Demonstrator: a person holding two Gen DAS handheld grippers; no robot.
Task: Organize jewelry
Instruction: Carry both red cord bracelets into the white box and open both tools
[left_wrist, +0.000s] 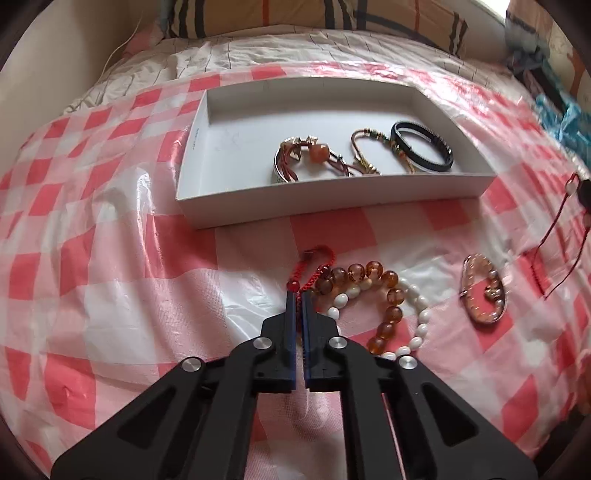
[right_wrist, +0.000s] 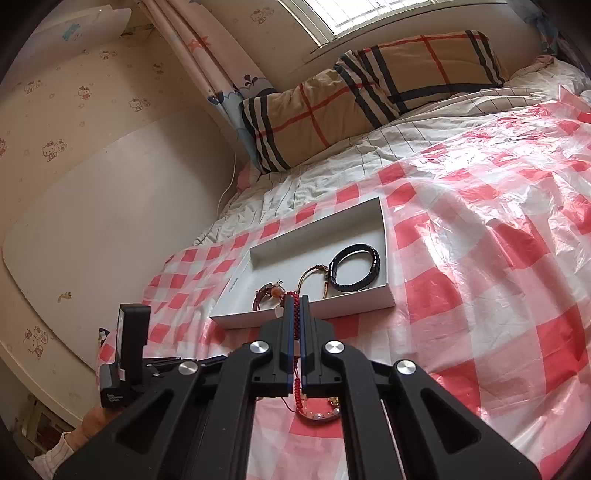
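Left tool (left_wrist: 298, 295) clamped on the red cord of the amber bead bracelet (left_wrist: 380, 295), frame centre; right tool (right_wrist: 295, 310) clamped on a red braided cord (right_wrist: 291, 306); lift slowly toward the white box (left_wrist: 207, 155) above, keeping white beads (left_wrist: 417, 317) from snagging.

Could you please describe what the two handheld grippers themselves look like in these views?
Both the left gripper and the right gripper are matte black linkage frames with long cut-out arms, round silver pivot bolts and narrow fingers faced in blue. In the right wrist view, a black block with small white lettering sits on the other gripper, above a pale cuff.
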